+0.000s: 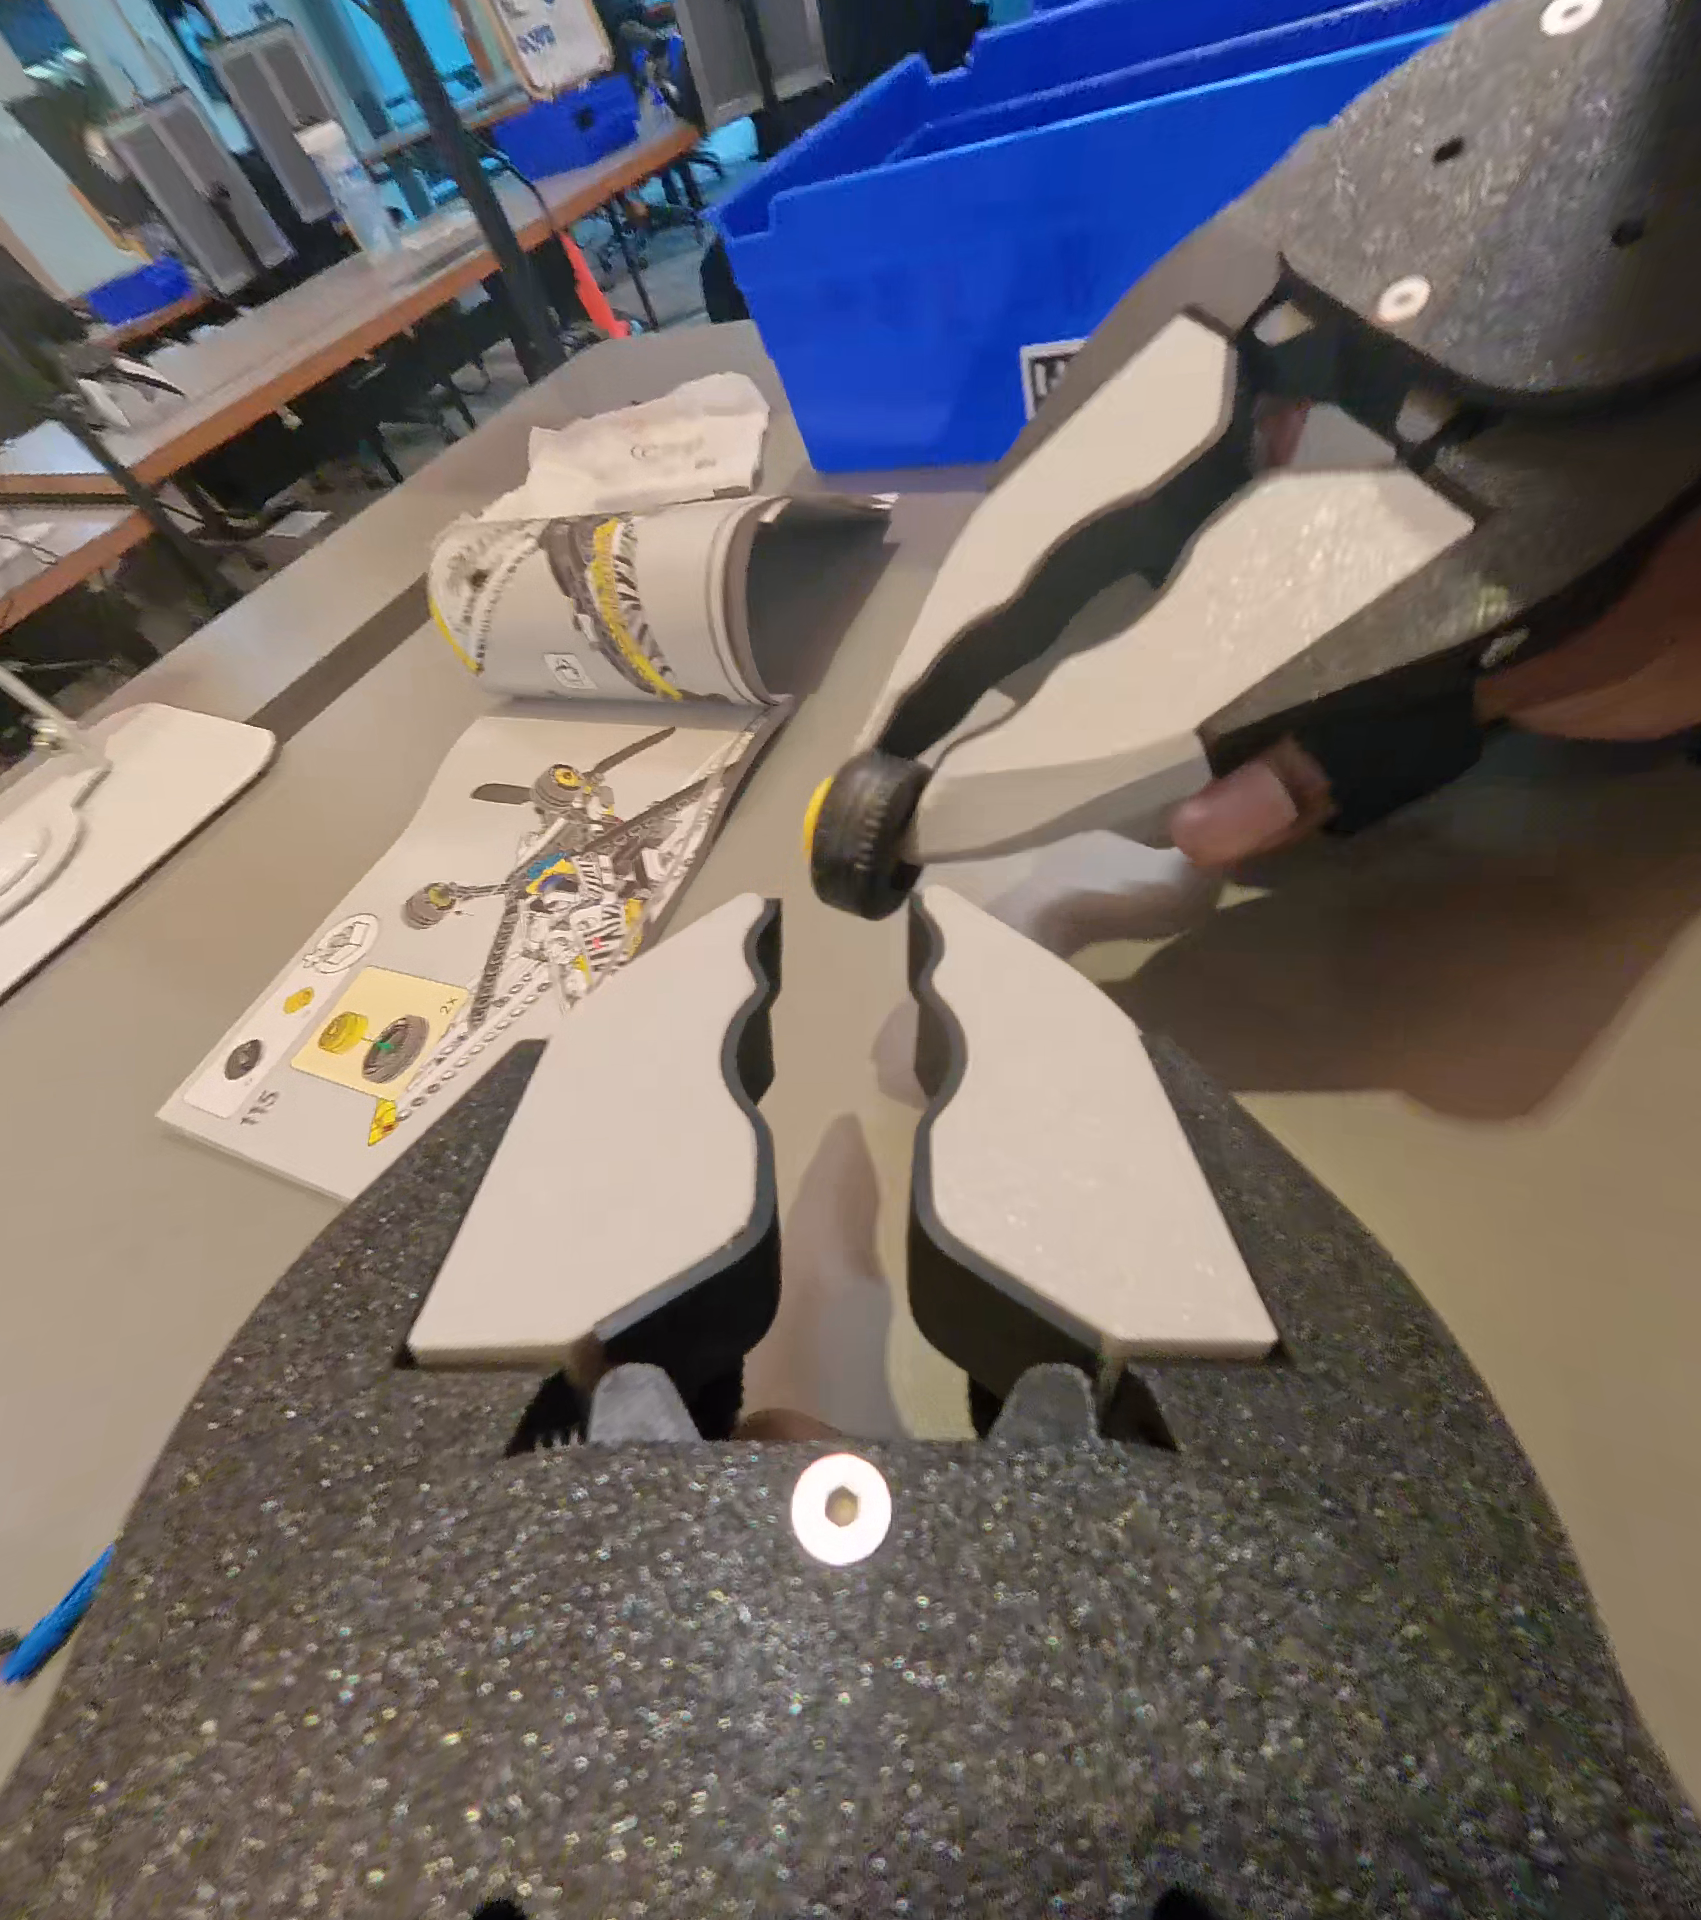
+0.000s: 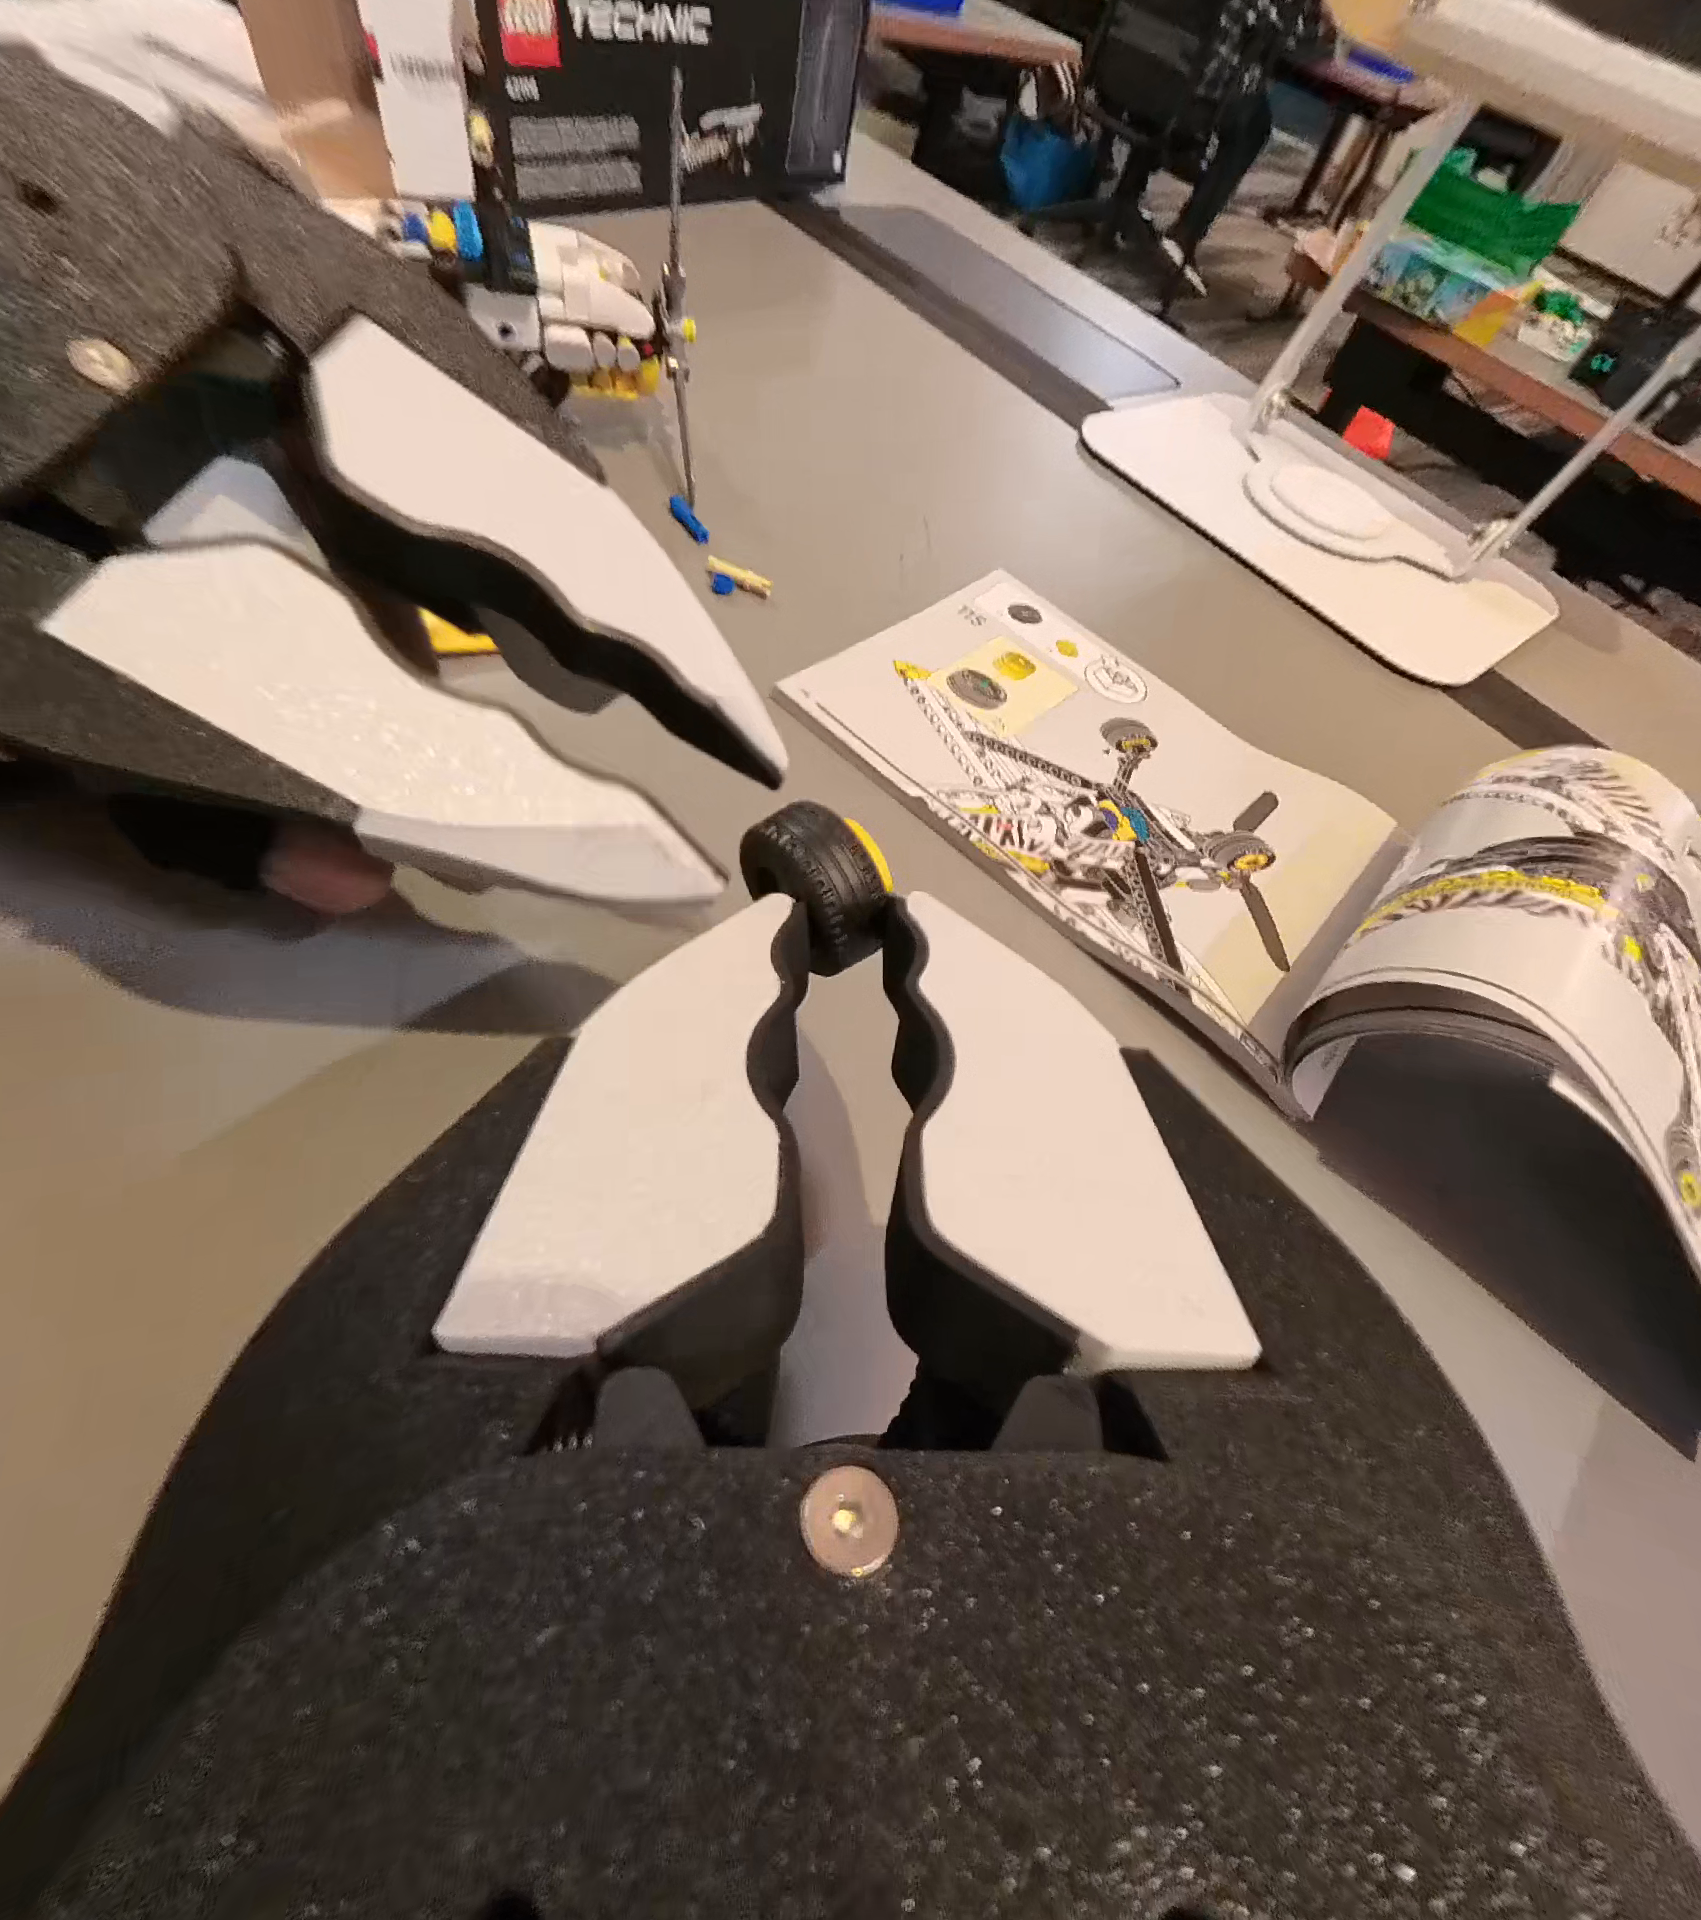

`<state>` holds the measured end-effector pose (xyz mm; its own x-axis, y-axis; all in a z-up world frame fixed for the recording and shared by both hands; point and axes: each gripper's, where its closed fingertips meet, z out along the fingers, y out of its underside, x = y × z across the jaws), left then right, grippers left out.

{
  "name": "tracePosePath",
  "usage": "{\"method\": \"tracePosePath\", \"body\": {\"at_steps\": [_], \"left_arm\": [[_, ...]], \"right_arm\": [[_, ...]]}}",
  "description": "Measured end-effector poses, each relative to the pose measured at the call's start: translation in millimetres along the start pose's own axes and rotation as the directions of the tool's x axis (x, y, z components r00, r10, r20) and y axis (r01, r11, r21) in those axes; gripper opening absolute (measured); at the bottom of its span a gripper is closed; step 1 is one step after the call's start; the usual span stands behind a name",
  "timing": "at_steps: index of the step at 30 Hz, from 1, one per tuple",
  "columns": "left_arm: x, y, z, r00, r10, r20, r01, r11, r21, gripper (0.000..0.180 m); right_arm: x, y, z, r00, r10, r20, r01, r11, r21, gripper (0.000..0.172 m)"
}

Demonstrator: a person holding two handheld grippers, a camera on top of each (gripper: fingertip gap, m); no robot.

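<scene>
While your right gripper (image 2: 841, 914) clamps the small black tyre w/ yellow hub (image 2: 818, 883) at its tips, both pads pressing the tread, your left gripper (image 1: 844, 914) stands spread w/ nothing between its fingers. Tyre pos.: above the grey table (image 1: 98, 1299), just beyond the left fingertips (image 1: 752, 914) and not touching them. Yellow hub faces the open instruction booklet (image 1: 472, 935).

Booklet lies flat on the table just left of the left gripper; its far pages curl up into a roll. Crumpled clear bag (image 1: 659, 436) sits behind the booklet, blue bins (image 1: 929, 312) beyond that. White lamp base (image 1: 46, 831) rests at the table's left edge.

From the right wrist view: partly built white/yellow model (image 2: 586, 312) w/ a thin upright rod stands far left, in front of a dark set box (image 2: 638, 94). Loose blue and yellow small parts (image 2: 721, 561) lie on the table between the model and the grippers. Gloved hand (image 1: 1345, 769) shows under the right gripper's body.
</scene>
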<state>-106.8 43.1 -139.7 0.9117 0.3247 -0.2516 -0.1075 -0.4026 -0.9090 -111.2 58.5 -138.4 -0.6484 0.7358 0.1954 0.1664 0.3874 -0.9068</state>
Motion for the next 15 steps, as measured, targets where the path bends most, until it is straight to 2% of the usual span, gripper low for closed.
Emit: {"method": "tracePosePath", "body": {"at_steps": [3,7,11,15], "left_arm": [[2,-2,1,1.000,0.015,-0.012,-0.014,1.000,0.012,0.031],[3,-8,-1,1.000,0.019,-0.018,-0.018,0.998,0.059,0.019],[1,-11,-3,1.000,0.013,-0.008,-0.012,0.996,0.089,0.017],[2,-9,-5,0.999,0.025,-0.030,-0.022,0.997,0.075,0.015]], "right_arm": [[-3,-5,-1,0.998,0.040,0.044,-0.042,0.998,0.041,0.013],[-9,-15,-4,0.995,0.058,0.086,-0.067,0.991,0.112,0.014],[-9,-18,-6,0.992,0.066,0.106,-0.081,0.987,0.140,0.014],[-12,-16,-6,0.989,-0.070,0.128,0.052,0.989,0.137,0.015]]}}
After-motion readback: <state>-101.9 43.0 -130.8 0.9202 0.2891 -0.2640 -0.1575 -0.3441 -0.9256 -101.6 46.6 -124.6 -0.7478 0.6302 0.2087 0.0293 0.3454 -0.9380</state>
